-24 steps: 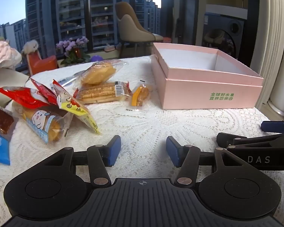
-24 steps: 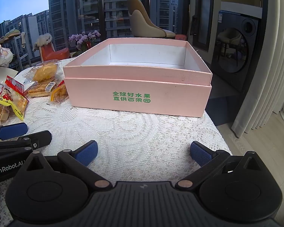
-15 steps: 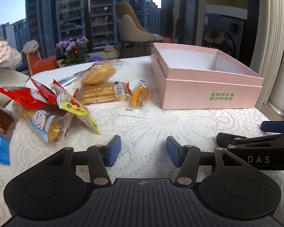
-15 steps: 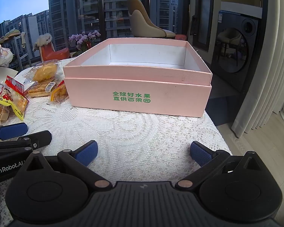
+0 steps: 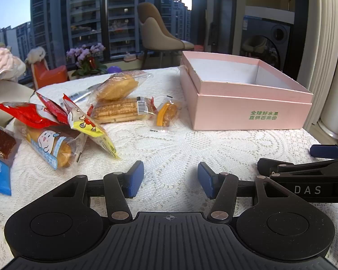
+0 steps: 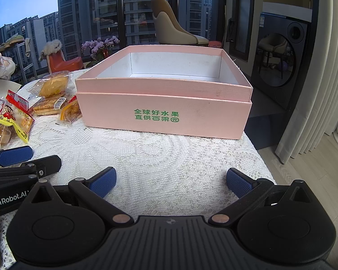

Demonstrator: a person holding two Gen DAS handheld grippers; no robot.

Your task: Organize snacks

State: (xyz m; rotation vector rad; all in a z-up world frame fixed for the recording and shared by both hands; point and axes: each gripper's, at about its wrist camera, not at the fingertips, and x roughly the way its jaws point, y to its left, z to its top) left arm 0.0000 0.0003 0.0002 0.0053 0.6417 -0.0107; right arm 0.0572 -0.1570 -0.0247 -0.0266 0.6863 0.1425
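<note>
a: the left hand-held gripper (image 5: 170, 178) hangs over bare lace, jaws parted with nothing between them. the right hand-held gripper (image 6: 170, 182) stands spread wide, also empty, pointed at the pink box (image 6: 166, 109).

b: and the snacks?

a: all loose on the table (image 5: 191, 148), left of the box. nearest the left jaws is a yellow cartoon packet (image 5: 90, 127) leaning on a wrapped roll cake (image 5: 54, 146). further out lie a cracker pack (image 5: 121, 111), a bun in clear wrap (image 5: 119, 86) and a small orange candy (image 5: 166, 117) just beside the box wall. the box looks empty.

b: what might go wrong?

a: the packets overlap, so pinching the yellow one could drag the red wrapper (image 5: 27, 113) along. the film is slick and puffy; a grab at a corner may slip or crush the cake. the lace cloth could snag a fingertip and bunch up, shifting everything. and the two tools sit close together, so they may knock if both swing toward the pile.
</note>
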